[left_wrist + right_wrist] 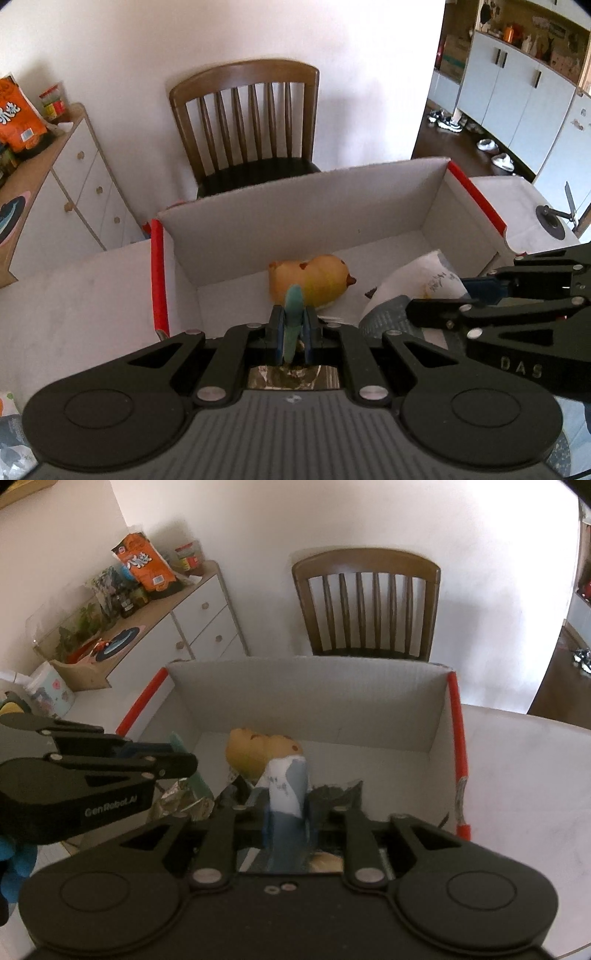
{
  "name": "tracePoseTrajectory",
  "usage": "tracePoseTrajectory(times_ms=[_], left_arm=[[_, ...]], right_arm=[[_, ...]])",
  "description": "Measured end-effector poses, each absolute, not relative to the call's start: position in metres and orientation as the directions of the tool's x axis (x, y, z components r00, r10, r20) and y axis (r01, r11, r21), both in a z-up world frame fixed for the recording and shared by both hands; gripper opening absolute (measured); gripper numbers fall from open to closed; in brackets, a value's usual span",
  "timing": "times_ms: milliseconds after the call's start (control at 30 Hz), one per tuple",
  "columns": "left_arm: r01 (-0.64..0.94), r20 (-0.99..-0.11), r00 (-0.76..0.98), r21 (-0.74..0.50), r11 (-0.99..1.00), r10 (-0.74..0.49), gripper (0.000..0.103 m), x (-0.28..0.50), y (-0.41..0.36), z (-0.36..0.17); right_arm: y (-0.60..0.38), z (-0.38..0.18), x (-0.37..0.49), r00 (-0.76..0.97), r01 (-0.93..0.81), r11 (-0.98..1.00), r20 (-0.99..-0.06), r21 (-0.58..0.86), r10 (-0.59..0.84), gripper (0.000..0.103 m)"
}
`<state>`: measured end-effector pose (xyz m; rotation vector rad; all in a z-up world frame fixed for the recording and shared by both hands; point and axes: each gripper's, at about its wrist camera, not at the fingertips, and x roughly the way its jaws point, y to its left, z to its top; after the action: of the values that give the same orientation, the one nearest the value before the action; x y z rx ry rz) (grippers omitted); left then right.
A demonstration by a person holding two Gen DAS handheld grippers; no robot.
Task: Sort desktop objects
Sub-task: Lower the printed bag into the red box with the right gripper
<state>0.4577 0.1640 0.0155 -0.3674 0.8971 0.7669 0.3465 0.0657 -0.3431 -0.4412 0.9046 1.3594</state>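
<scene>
A white cardboard box [295, 206] with red corner edges stands on the table; it also shows in the right wrist view [314, 698]. A yellow plush toy [317, 278] lies inside it [258, 751]. My left gripper [293, 325] is shut on a thin teal-green flat item [293, 314] above the box's near side. My right gripper [286, 808] is shut on a white and grey-blue packet [284, 790], which also shows in the left wrist view [424, 280], over the box. A crumpled silver wrapper [181, 801] lies under the left gripper [177, 760].
A wooden chair [251, 125] stands behind the box. A white drawer cabinet [199, 624] with snack bags is at the left. The white table [74, 302] surrounds the box. A black stand base [552, 221] sits at the table's right.
</scene>
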Motion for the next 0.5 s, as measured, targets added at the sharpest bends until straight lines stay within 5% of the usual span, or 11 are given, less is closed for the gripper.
tracePoseTrajectory(times_ms=[67,200,500], left_arm=[[-0.733,-0.808,0.391,0.016,0.68,0.441,0.009,0.457,0.163,0.016],[-0.736,-0.81,0.397,-0.001,0.677,0.431,0.009,0.456,0.16,0.017],[-0.737,-0.805,0.411,-0.017,0.676,0.429,0.01,0.45,0.149,0.029]], right_arm=[[0.065,-0.345,0.345,-0.046,-0.956,0.195,-0.769,0.219,0.638,0.028],[0.062,-0.346,0.343,-0.057,-0.957,0.188,-0.778,0.222,0.625,0.05],[0.045,-0.332,0.35,-0.05,-0.955,0.192,-0.761,0.226,0.646,0.061]])
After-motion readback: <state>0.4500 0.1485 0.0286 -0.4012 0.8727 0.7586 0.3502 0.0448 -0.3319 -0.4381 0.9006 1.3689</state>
